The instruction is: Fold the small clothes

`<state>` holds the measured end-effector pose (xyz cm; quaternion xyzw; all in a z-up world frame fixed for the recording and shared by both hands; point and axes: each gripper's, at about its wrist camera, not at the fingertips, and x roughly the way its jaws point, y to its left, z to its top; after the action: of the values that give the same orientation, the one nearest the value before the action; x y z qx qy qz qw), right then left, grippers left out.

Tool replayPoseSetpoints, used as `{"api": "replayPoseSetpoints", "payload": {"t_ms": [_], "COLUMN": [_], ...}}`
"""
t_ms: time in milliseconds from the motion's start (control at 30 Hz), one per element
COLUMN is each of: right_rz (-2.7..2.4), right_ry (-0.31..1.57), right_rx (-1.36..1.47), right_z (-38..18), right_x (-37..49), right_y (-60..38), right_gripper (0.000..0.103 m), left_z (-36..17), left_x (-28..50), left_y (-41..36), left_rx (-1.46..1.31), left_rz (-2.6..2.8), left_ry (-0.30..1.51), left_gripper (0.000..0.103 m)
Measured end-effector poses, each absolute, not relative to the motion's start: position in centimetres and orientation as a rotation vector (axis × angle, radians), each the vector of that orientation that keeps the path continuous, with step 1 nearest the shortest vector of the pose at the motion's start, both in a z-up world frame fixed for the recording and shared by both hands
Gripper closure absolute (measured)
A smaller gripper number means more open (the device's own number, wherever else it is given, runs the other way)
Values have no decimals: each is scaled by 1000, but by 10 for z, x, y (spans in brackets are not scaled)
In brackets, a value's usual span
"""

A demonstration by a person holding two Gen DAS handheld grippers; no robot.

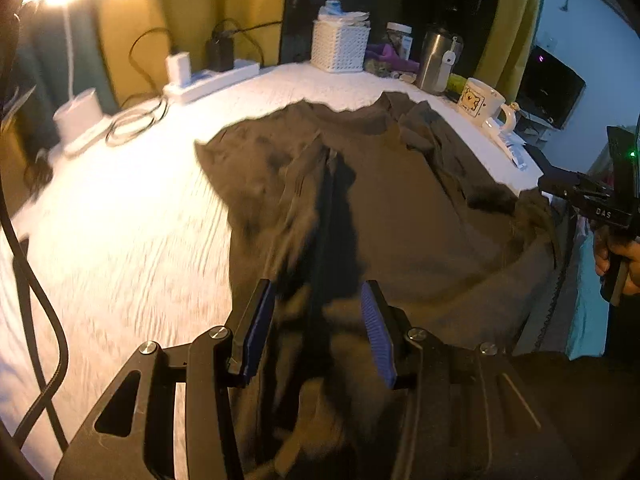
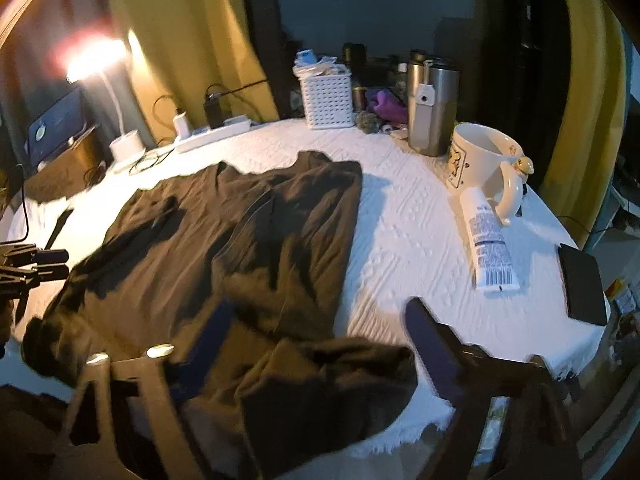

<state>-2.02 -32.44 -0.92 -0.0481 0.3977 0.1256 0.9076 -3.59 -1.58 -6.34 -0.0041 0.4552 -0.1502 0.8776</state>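
Directly ahead of both grippers, a dark brown garment (image 2: 240,248) lies spread on a white-covered table (image 2: 400,240). The left gripper (image 1: 320,308) has its blue pads apart, with a raised fold of the cloth between them, not visibly pinched. The right gripper (image 2: 316,328) stands wide apart over the garment's near edge; a mug (image 2: 480,160) sits farther off to its right.

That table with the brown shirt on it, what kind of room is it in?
Probably a lived-in room at home, not a lab: the white-covered table holds a cartoon mug, a steel tumbler and a lit desk lamp, with yellow curtains behind.
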Motion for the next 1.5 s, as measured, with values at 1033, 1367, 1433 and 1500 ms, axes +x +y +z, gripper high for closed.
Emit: {"api": "replayPoseSetpoints", "payload": {"t_ms": [1033, 1367, 1433, 1500], "right_rz": [253, 329, 351, 365], "right_ry": [928, 877, 872, 867], "right_rx": [-238, -246, -261, -286], "right_z": [-47, -41, -44, -49], "right_x": [-67, -66, -67, -68], "right_y": [-323, -298, -292, -289], "right_gripper": [69, 33, 33, 33], "left_z": [-69, -99, -106, -107], "left_x": [-99, -108, -111, -116], "left_y": [10, -12, -11, -12], "left_rx": [-201, -46, -41, -32], "left_rz": [-341, -338, -323, -323], "left_ry": [923, 1026, 1031, 1003], "left_gripper": [59, 59, 59, 59]}}
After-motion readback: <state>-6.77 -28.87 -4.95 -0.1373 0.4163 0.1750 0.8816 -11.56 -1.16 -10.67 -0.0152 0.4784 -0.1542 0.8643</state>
